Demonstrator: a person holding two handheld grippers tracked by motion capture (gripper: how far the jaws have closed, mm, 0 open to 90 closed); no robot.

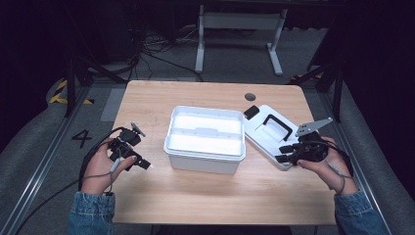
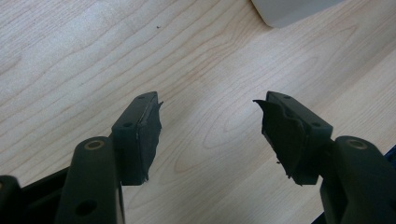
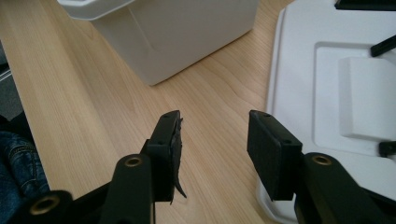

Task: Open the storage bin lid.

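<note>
white lid (image 1: 266, 134), flat on table (image 1: 147, 98), black handle, just beside right tool (image 1: 288, 152)

Right hand-held gripper (image 3: 215, 140): jaws apart, nothing between, over wooden worktop (image 3: 84, 93). White lid (image 3: 299, 70): just beside the right jaw, its edge under it. White box (image 3: 187, 32): beyond the jaws, apart from lid.

A white table frame (image 1: 240, 34) stands on grey floor (image 1: 44, 122) in darkness.

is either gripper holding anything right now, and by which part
Nothing is held. The left gripper and right gripper are both open over bare table.
</note>
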